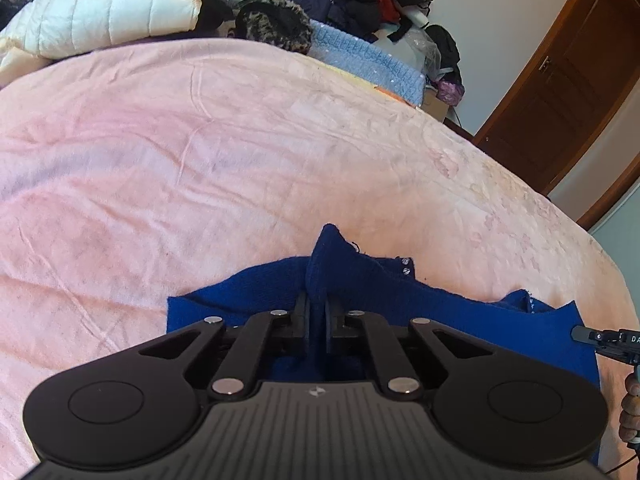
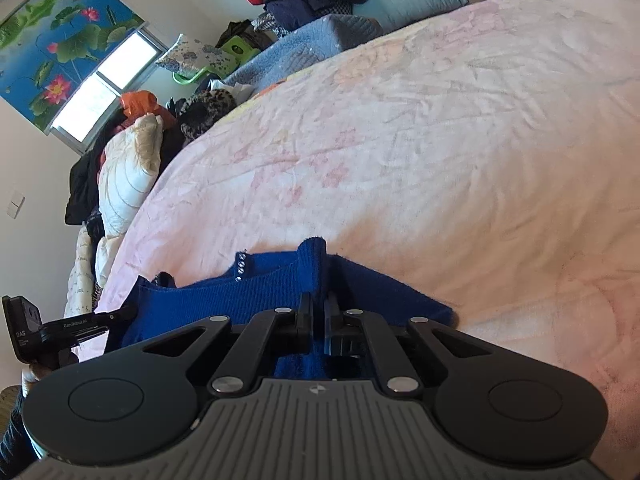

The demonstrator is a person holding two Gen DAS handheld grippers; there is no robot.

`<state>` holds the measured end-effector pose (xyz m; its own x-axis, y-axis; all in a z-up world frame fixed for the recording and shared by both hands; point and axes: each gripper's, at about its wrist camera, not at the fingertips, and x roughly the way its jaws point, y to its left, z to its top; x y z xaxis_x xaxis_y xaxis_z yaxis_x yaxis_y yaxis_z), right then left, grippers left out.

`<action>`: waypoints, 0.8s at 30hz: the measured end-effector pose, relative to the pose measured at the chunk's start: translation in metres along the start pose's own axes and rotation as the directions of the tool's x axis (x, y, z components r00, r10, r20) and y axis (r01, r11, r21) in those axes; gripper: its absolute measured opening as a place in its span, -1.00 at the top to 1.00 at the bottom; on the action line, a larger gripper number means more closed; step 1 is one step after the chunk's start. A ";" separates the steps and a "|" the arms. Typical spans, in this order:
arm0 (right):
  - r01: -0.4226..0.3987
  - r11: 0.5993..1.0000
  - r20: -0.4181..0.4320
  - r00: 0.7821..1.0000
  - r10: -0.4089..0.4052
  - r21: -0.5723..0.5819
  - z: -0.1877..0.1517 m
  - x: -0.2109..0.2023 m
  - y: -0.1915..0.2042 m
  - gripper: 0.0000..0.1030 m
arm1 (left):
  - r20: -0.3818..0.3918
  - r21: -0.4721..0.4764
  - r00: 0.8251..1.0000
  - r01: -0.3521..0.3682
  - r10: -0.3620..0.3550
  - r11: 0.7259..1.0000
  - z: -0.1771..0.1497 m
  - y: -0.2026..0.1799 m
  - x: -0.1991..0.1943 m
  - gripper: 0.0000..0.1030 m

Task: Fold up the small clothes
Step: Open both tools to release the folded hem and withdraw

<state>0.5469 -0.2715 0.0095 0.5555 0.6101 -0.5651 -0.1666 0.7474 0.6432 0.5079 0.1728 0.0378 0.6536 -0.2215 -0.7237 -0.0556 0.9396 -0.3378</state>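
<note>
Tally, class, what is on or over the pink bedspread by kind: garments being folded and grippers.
Blue knit garment: 1
Grippers: 2, left gripper and right gripper, each with jaws shut on the garment
Total: 3
</note>
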 end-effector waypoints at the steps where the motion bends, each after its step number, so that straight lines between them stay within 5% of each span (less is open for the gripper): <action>1: -0.025 1.000 0.017 1.000 0.024 0.008 0.002 -0.005 0.000 0.84 | 0.019 -0.010 1.000 0.012 -0.012 1.000 0.001 0.000 -0.006 0.87; 10: 0.023 0.998 0.026 0.999 -0.025 0.059 -0.007 0.013 -0.018 0.84 | 0.045 0.026 0.995 -0.088 0.087 0.996 -0.010 0.000 0.012 0.87; 12: 0.043 0.997 0.030 0.999 -0.045 0.069 -0.008 0.010 -0.019 0.68 | 0.060 0.075 0.992 -0.115 0.110 0.991 -0.014 -0.008 0.009 0.84; 17: 0.064 0.998 0.142 0.988 -0.063 -0.004 -0.017 -0.035 0.003 0.49 | 0.222 0.167 0.965 -0.182 0.143 0.969 -0.033 -0.030 -0.045 0.83; 21: -0.013 0.994 0.090 0.996 0.023 -0.111 -0.037 -0.042 0.038 0.47 | 0.285 0.375 0.951 -0.229 0.123 0.898 -0.074 -0.076 -0.064 0.82; 24: 0.081 0.960 0.079 0.995 -0.062 -0.267 -0.053 -0.020 0.069 0.47 | 0.225 0.478 0.962 -0.246 0.153 0.843 -0.097 -0.102 -0.040 0.82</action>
<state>0.4813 -0.2183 0.0376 0.6272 0.5400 -0.5612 -0.3325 0.8373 0.4341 0.4141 0.0603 0.0431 0.7906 -0.0106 -0.6123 0.1534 0.9714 0.1813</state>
